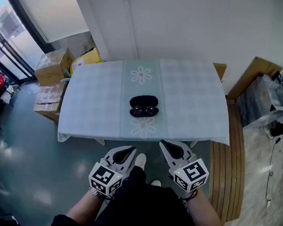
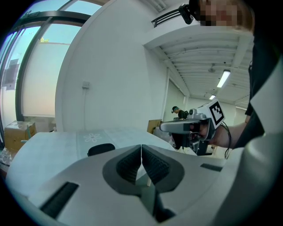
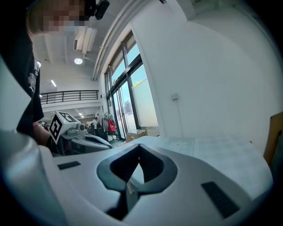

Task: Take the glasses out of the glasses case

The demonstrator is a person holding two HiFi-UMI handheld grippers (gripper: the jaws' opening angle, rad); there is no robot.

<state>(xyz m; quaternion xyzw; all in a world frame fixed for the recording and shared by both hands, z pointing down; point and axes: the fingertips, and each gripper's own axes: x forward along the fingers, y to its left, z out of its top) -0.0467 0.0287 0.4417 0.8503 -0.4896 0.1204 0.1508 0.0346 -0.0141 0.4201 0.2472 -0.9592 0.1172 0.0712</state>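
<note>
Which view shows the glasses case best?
The head view: the glasses case is seen whole from above on the table, with what look like the glasses inside. The left gripper view catches only its dark side, low and partly cut off. The right gripper view does not show it.

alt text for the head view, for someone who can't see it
Seen from above, a black glasses case lies at the middle of a table covered in pale checked cloth. The left gripper and right gripper are held short of its near edge, jaws together, empty.
</note>
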